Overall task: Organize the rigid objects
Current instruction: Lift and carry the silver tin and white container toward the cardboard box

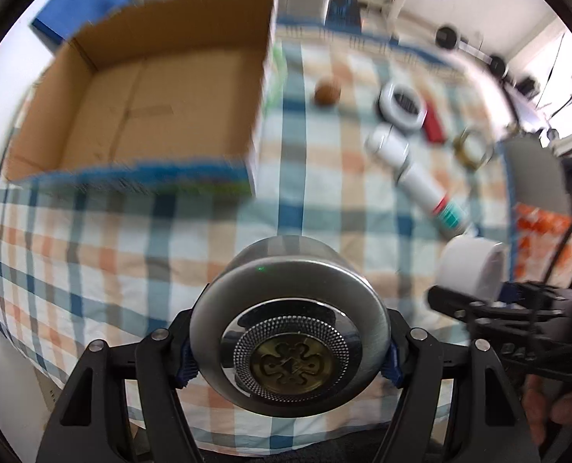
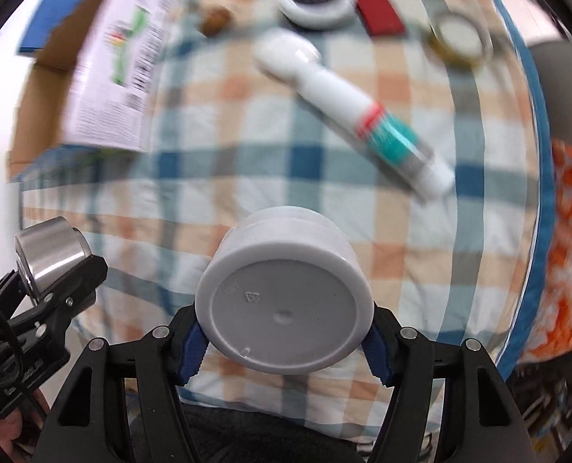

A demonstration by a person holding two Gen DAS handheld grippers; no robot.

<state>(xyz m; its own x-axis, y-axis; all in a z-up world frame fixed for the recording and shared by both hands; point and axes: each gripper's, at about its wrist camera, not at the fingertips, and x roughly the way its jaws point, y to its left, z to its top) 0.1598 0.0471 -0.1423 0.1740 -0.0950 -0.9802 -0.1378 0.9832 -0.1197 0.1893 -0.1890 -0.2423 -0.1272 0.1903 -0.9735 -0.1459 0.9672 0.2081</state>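
My left gripper is shut on a round steel container, held above the checked cloth; it also shows in the right wrist view. My right gripper is shut on a white plastic jar, seen at the right of the left wrist view. An open, empty cardboard box stands at the far left. On the cloth lie a white tube with a teal band, a white ring, a red block, a brass ring and a brown ball.
The checked cloth covers the table. A blue pad lies behind the box. An orange-patterned cloth hangs at the right edge. Stands and dark gear are beyond the table's far right.
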